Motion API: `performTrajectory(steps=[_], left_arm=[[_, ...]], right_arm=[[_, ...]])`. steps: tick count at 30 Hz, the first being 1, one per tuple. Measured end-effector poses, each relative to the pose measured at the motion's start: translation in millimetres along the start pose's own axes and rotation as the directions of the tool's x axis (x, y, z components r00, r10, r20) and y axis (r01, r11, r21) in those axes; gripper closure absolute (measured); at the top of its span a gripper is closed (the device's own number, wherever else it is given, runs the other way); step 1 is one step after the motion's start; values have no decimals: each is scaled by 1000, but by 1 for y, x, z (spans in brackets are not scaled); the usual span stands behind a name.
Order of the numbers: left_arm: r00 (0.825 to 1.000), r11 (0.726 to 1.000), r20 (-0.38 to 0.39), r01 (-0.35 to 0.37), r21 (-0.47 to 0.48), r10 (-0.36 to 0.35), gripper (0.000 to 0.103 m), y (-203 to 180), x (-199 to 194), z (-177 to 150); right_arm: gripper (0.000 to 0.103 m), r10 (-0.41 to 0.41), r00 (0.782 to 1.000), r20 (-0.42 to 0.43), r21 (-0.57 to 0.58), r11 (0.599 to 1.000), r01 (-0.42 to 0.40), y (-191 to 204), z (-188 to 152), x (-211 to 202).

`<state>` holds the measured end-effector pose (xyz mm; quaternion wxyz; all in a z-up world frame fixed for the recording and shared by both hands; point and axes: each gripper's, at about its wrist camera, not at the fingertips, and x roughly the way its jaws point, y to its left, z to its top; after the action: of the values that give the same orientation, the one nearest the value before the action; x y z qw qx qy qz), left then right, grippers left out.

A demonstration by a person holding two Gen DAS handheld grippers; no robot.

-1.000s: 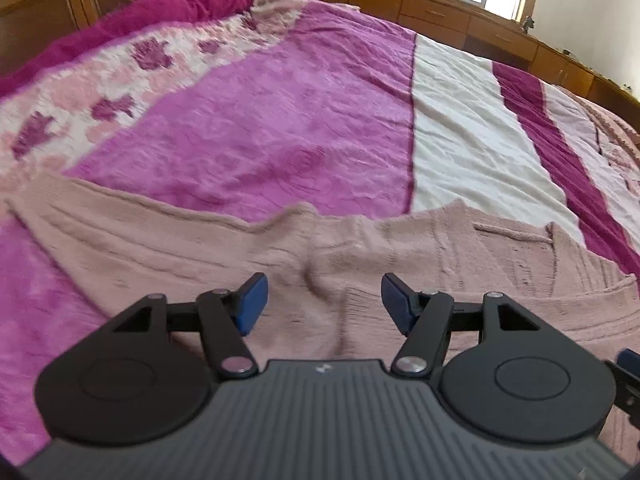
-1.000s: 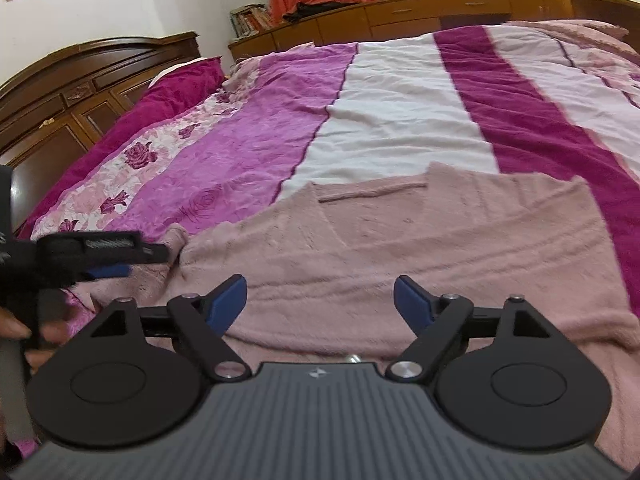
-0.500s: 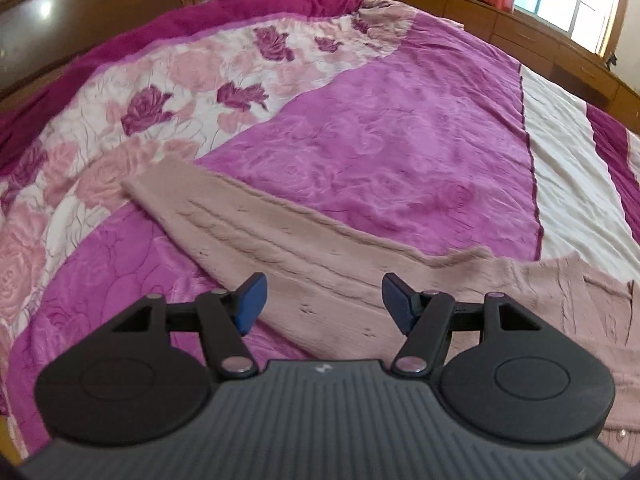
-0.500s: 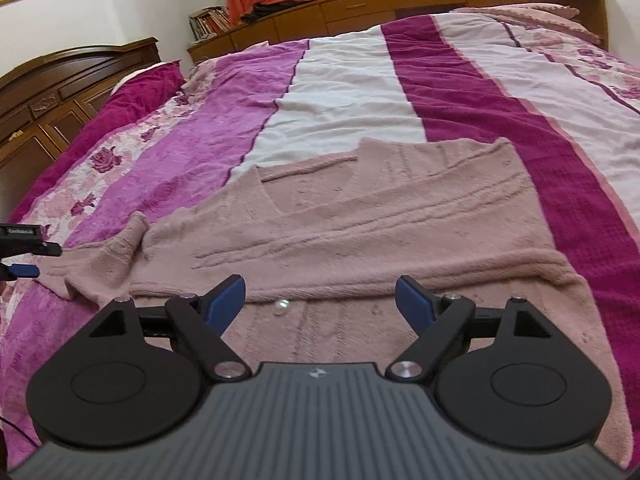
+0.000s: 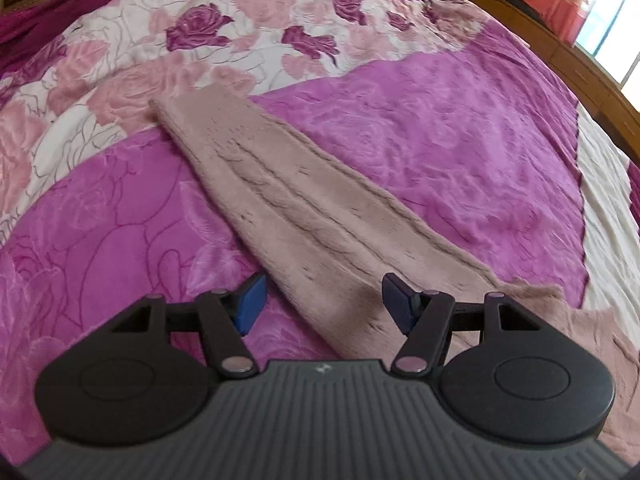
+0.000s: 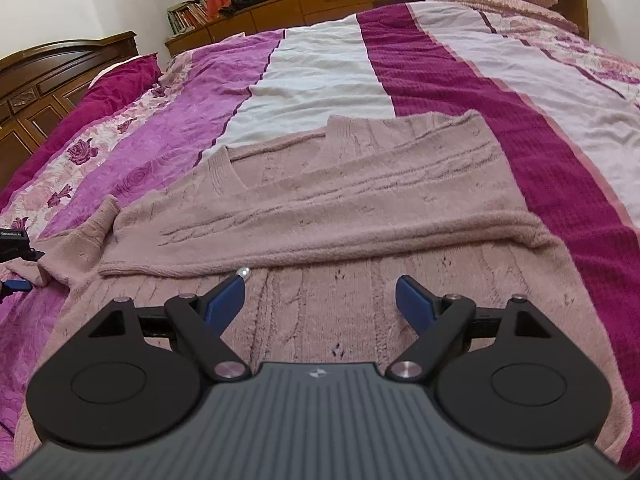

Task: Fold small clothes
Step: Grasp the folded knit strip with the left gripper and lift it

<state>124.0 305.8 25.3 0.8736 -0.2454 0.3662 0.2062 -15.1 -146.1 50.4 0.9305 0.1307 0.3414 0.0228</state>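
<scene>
While the pink knit cardigan [image 6: 360,208] lay spread on the bed [image 6: 328,68], one sleeve was already folded across its chest and the other sleeve [image 5: 304,208] lay stretched out flat over the floral bedspread on the left side. Left claw [image 5: 320,304] hung wide open right above the shoulder end of that sleeve, gripping nothing. Right claw [image 6: 320,300] was also wide open and empty, sitting over the lower front of the cardigan near a small shiny button [image 6: 243,272].

Biggest risk imo was the left sleeve fold. Grabbing it near the shoulder would leave the long cuff end dragging and flopping crooked, so it'd land bunched instead of flat. That fuzzy knit also looked like it could snag the plush bedspread, and a pinch too deep might catch the blanket along with it. Also, the right claw pressing or sliding could mess up the sleeve that was already folded.
</scene>
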Motion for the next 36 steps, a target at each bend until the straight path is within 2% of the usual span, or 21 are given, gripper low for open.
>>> performTrajectory(steps=[4, 12, 18, 21, 23, 25, 26, 27, 28, 30, 36], left_arm=[[1000, 1000, 13, 13, -22, -13, 37, 7, 6, 1], [997, 996, 8, 76, -46, -76, 18, 9, 24, 10], [995, 990, 14, 101, -99, -100, 18, 11, 33, 19], [996, 993, 20, 88, -75, -86, 19, 6, 35, 20], [998, 998, 38, 53, -24, -52, 25, -1, 33, 17], [997, 997, 75, -18, 73, 12, 53, -13, 29, 10], [995, 992, 98, -39, 122, 27, 59, -19, 27, 6], [993, 987, 116, -42, 156, 24, 78, -23, 25, 2], [992, 983, 128, -38, 180, 15, 87, -26, 22, -1], [987, 977, 158, -47, 208, 14, 91, -31, 17, -3], [970, 966, 243, -53, 254, -10, 92, -43, -18, 1]], right_arm=[[16, -4, 1000, -17, -2, 1000, 4, 0, -6, 6], [12, -12, 1000, -10, -6, 1000, 12, 1, -12, 13], [10, -29, 1000, -11, -30, 999, 28, 5, -17, 17], [9, -12, 1000, -13, -17, 1000, 12, 1, -18, 18], [8, 6, 1000, -16, -3, 1000, -6, -2, -18, 19], [7, 22, 1000, -19, 16, 1000, -22, -6, -18, 19], [7, 29, 999, -20, 32, 999, -28, -7, -17, 19], [7, 37, 999, -20, 53, 998, -36, -10, -16, 18], [7, 43, 999, -20, 69, 997, -42, -12, -15, 18], [7, 59, 998, -16, 105, 993, -57, -16, -14, 17], [7, 91, 996, -3, 194, 977, -88, -25, -11, 12]])
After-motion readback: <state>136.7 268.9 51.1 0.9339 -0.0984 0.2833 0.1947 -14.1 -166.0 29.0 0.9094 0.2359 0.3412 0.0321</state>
